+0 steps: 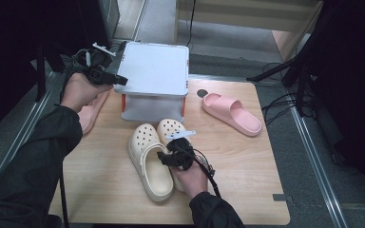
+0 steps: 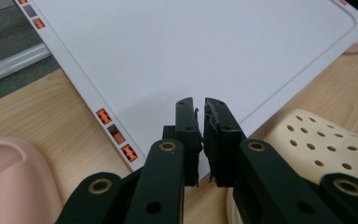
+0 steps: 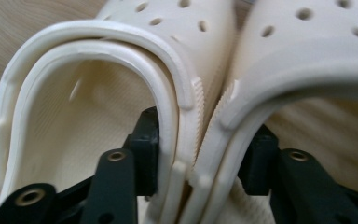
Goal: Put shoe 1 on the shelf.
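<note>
Right gripper [image 1: 175, 153] has one jaw inside each of two cream perforated foam clogs [image 3: 135, 60] standing side by side mid wooden table [image 1: 247, 156], pinching their adjoining walls together, while left gripper [image 2: 200, 122], jaws nearly shut and empty, hovers over white flat-topped box [image 2: 177, 51].
</note>
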`<state>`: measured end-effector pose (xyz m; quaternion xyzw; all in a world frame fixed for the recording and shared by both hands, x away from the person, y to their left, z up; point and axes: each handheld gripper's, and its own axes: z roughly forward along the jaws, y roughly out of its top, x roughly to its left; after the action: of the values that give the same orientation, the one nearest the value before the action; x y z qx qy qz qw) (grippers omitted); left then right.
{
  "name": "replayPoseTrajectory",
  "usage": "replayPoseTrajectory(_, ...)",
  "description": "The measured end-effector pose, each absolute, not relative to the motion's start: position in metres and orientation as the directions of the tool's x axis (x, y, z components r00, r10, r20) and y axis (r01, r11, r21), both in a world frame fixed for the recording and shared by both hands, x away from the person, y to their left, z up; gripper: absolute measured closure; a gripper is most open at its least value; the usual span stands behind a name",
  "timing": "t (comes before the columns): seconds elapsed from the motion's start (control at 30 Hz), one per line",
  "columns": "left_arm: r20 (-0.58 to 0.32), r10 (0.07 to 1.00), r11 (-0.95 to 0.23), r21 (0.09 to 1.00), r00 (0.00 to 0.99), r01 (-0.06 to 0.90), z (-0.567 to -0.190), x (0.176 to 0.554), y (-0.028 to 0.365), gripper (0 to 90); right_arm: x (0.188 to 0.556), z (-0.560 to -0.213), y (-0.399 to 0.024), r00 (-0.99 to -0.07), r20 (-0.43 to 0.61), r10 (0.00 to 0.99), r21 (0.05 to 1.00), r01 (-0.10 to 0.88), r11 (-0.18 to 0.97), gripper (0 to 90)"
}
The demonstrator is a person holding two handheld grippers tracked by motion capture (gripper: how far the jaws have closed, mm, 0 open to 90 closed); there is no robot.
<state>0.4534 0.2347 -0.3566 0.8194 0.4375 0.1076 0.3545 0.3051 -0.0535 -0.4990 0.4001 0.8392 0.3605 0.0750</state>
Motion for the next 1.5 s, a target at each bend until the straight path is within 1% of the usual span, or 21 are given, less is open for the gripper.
replayPoseTrajectory(0.07,-0.136,0.796,-0.362,0.674,0.589,0.645,-0.358,0.454,0.236,83.8,0.305,-0.498,-0.055,-0.668,0.142,0.731,0.669,0.609,0.427,62.9)
replayPoseTrajectory(0.13,-0.137,0.794,-0.368,0.667,0.592,0.648,-0.36,0.454,0.237,83.9,0.306,-0.498,-0.057,-0.666,0.149,0.731,0.667,0.614,0.423,63.9)
replayPoseTrajectory(0.4,-0.138,0.797,-0.375,0.651,0.588,0.66,-0.366,0.451,0.24,84.1,0.307,-0.495,-0.057,-0.66,0.147,0.737,0.675,0.612,0.413,65.9)
replayPoseTrajectory(0.5,-0.131,0.807,-0.369,0.65,0.576,0.665,-0.366,0.451,0.241,85.1,0.309,-0.49,-0.056,-0.671,0.149,0.727,0.679,0.603,0.418,65.9)
replayPoseTrajectory(0.7,-0.137,0.797,-0.378,0.646,0.588,0.663,-0.366,0.449,0.24,86.9,0.322,-0.472,-0.047,-0.673,0.153,0.724,0.7,0.591,0.401,65.9)
replayPoseTrajectory(0.87,-0.14,0.8,-0.376,0.641,0.583,0.669,-0.366,0.449,0.24,87.7,0.34,-0.458,-0.037,-0.667,0.117,0.736,0.723,0.565,0.397,65.8)
replayPoseTrajectory(1.07,-0.148,0.802,-0.37,0.638,0.579,0.675,-0.366,0.449,0.239,88.6,0.37,-0.456,-0.029,-0.614,0.094,0.784,0.746,0.565,0.353,65.7)
replayPoseTrajectory(1.17,-0.153,0.8,-0.371,0.635,0.58,0.678,-0.366,0.449,0.239,88.6,0.381,-0.46,-0.025,-0.586,0.102,0.803,0.746,0.579,0.328,65.6)
replayPoseTrajectory(1.3,-0.156,0.8,-0.371,0.631,0.58,0.681,-0.365,0.449,0.239,88.6,0.391,-0.468,-0.02,-0.556,0.121,0.822,0.759,0.586,0.284,65.6)
replayPoseTrajectory(1.4,-0.147,0.798,-0.382,0.627,0.584,0.679,-0.365,0.45,0.238,88.6,0.394,-0.471,-0.012,-0.535,0.097,0.839,0.765,0.58,0.281,65.5)
replayPoseTrajectory(1.5,-0.138,0.797,-0.391,0.624,0.588,0.676,-0.364,0.45,0.237,88.6,0.399,-0.476,-0.006,-0.516,0.104,0.85,0.765,0.588,0.263,65.5)
